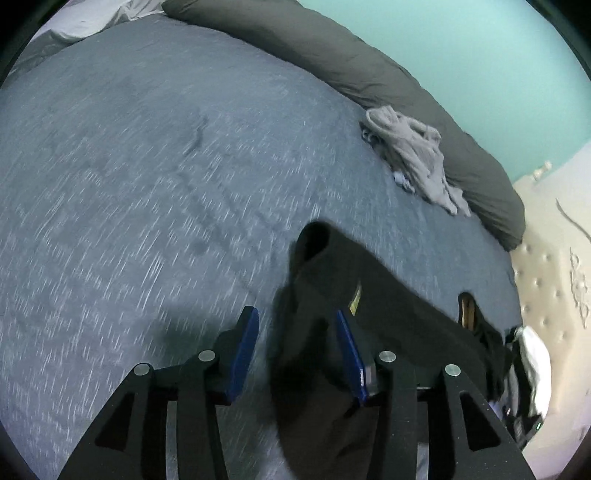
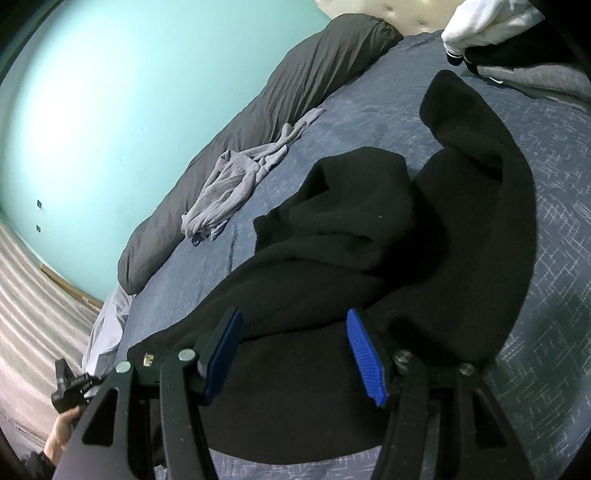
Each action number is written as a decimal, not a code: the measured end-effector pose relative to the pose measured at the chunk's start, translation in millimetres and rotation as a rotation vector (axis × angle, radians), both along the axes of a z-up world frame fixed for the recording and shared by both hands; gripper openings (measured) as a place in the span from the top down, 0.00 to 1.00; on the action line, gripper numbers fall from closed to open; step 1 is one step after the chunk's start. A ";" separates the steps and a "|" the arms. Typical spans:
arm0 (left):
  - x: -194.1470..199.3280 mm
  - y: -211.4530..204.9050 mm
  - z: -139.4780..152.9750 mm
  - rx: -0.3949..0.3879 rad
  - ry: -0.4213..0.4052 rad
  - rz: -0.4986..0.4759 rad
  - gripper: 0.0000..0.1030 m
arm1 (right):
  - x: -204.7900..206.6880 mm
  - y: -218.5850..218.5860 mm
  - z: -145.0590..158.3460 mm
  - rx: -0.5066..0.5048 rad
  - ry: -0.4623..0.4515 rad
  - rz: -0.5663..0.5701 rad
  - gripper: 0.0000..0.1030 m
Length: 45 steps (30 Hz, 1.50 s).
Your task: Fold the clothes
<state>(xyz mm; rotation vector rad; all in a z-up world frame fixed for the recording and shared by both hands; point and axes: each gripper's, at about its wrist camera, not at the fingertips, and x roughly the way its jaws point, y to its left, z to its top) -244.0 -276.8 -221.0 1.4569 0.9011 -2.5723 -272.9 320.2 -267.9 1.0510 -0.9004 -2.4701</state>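
1. While the black garment (image 2: 369, 240) lies bunched on the bed cover (image 1: 147, 166), on the near side of the grey duvet roll (image 1: 332, 55) and well apart from it, it's not flat: one lobe is humped over another and a long strip curves off twd the headboard end of the roll.
2. L gripper (image 1: 295, 315): fingers spread wide, nothing clamped. A fold of the black cloth sits in the gap and against one blue pad. The left wrist view is smeared, so the exact contact can't be told.
3. Judgement: this fits either laying the piece out or partway thru a fold. Either way, grab a real hem or seam, not a loose hump, or the cloth will drag in a lump.
4. Take one layer only. The knit looks thick and floppy, so bite deep w/ the pads before lifting.
5. R gripper (image 2: 293, 317): also wide open, holding nothing, poised over the garment's near edge, further from the roll than the humps.
6. Match both grips on the same edge, w/ equal tension, and keep it low over the cover.
7. Light grey garment (image 2: 236, 184) lies crumpled right against the roll. Keep the black piece clear of it.
8. Mixed clothes pile (image 2: 480, 22) sits near the roll's headboard end. Don't sweep the long strip into it.
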 end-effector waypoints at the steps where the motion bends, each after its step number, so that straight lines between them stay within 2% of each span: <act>1: 8.9 4.8 -6.5 0.013 -0.015 -0.021 0.54 | 0.8 -1.4 0.5 0.002 0.001 0.004 0.42; 9: 48.7 40.3 -60.6 0.114 -0.116 -0.084 0.54 | 4.1 -7.3 4.2 0.008 0.016 0.018 0.42; 16: 68.1 57.1 -72.7 0.174 -0.120 -0.112 0.55 | 1.1 -8.9 3.7 0.001 0.012 0.018 0.42; 18: 70.9 63.2 -71.0 0.184 -0.109 -0.131 0.56 | 1.2 -7.8 3.3 -0.003 0.009 0.015 0.42; 19: 72.0 65.9 -70.2 0.188 -0.104 -0.139 0.62 | 1.3 -7.2 3.0 -0.005 0.008 0.013 0.42; 21: 73.9 71.1 -68.5 0.188 -0.099 -0.150 0.75 | 1.7 -6.6 2.8 -0.009 0.005 0.010 0.42; 23: 75.1 74.9 -64.8 0.184 -0.089 -0.169 0.98 | 2.0 -6.6 3.2 -0.011 0.004 0.009 0.42; 28: 79.7 81.3 -51.1 0.159 -0.062 -0.201 0.98 | 3.4 -7.2 6.4 -0.006 0.014 0.015 0.42; 32: 88.6 78.7 -28.3 0.142 -0.014 -0.213 0.98 | 6.5 -4.9 9.4 0.002 0.021 0.008 0.42; 40: 123.2 46.1 10.7 0.099 0.044 -0.206 0.98 | 18.3 -2.0 23.1 -0.001 0.021 0.010 0.42; 45: 136.2 28.7 8.1 0.100 0.046 -0.187 0.98 | 25.7 1.1 34.6 -0.017 0.011 0.041 0.42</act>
